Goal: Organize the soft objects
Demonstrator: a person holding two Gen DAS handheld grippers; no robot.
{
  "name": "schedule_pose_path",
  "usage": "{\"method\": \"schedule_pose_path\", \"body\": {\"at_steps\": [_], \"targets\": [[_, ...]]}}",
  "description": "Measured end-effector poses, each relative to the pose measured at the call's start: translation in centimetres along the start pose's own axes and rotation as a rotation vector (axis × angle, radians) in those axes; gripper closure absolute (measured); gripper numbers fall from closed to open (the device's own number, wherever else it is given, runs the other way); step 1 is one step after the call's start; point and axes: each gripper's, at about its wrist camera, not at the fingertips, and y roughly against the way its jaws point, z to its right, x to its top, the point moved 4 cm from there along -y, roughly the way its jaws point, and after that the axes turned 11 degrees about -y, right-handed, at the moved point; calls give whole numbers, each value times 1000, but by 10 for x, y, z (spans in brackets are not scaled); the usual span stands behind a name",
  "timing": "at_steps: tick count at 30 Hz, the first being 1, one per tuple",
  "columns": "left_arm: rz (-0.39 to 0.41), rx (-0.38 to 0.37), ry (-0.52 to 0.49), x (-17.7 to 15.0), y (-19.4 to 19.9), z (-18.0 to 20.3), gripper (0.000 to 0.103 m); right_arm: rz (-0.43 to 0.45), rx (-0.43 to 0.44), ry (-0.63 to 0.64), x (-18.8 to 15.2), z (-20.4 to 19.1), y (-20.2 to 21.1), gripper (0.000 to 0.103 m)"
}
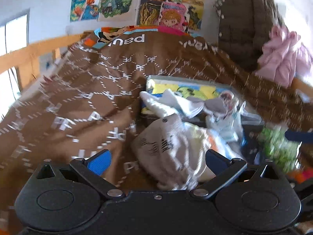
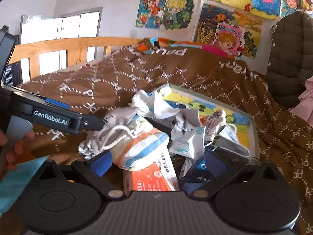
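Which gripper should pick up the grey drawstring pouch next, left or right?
Left. In the right wrist view the left gripper already has its tips at the grey drawstring pouch. The right gripper is open over the red and white box instead.

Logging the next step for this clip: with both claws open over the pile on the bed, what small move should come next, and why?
Probably close the left claw on the grey fabric drawstring pouch. Its fingers stand apart with the pouch between them, and the right wrist view shows a fingertip of the left claw already at the pouch's top. The right claw hangs open over small cardboard boxes, which are not soft.
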Motion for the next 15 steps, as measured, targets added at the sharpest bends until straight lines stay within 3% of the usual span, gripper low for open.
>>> {"method": "schedule_pose_path", "body": {"at_steps": [10, 15], "targets": [[1, -156, 108, -7, -54, -4, 1, -45, 10, 81, -8, -13, -39, 0], [-26, -140, 194, -17, -64, -16, 1, -55, -2, 143, -11, -23, -51, 0]]}}
